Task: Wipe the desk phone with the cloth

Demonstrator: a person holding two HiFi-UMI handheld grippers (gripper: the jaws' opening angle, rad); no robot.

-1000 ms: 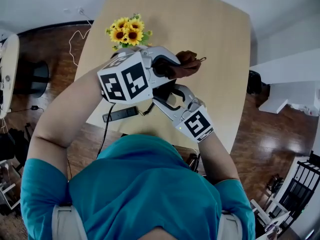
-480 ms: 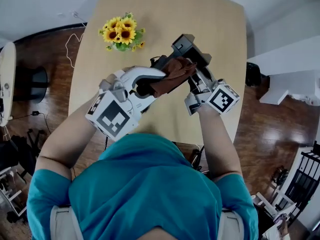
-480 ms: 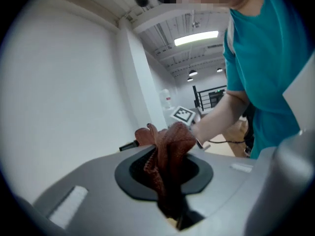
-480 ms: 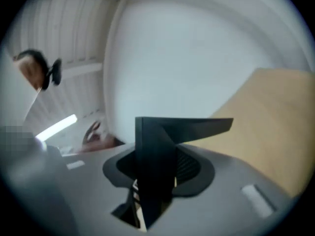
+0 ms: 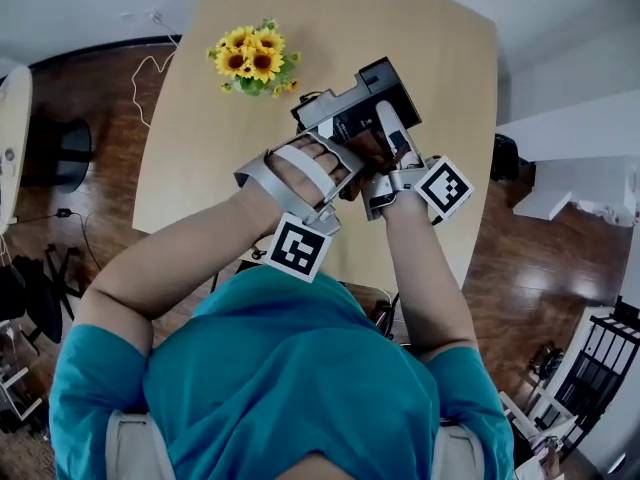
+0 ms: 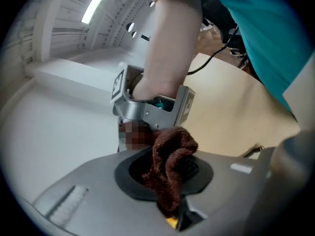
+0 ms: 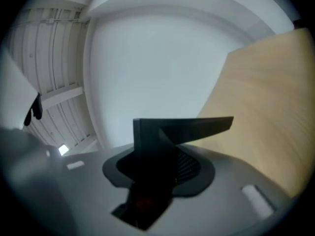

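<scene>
Left jaws: closed on the cloth. The brown terry is bunched into a wad that sticks out past the tips, with only a small lump presented forward.

Right jaws: clamped on the desk phone, with a dark edge of the body wedged between them. They stand part-way closed because the phone fills the gap.

Head view: the left gripper and right gripper meet over the middle of the surface. The left comes in from the near left, the right from the near right. The phone sits just beyond both, apparently held up off the wood, though I cannot confirm the gap. The cloth wad is at the phone's near side. Whether it touches yet, I cannot tell.

Sunflowers stand at the far left, well apart from the work.

Step in hand, as judged: wiping the held phone.

To do it well:
- The right grip should hold firm and brace against the wiping push.
- Press the wad flat on the casing and use short strokes along it.
- Turn the phone to reach fresh faces rather than stretching the cloth arm.
- Avoid dragging the cloth onto the right jaws.
</scene>
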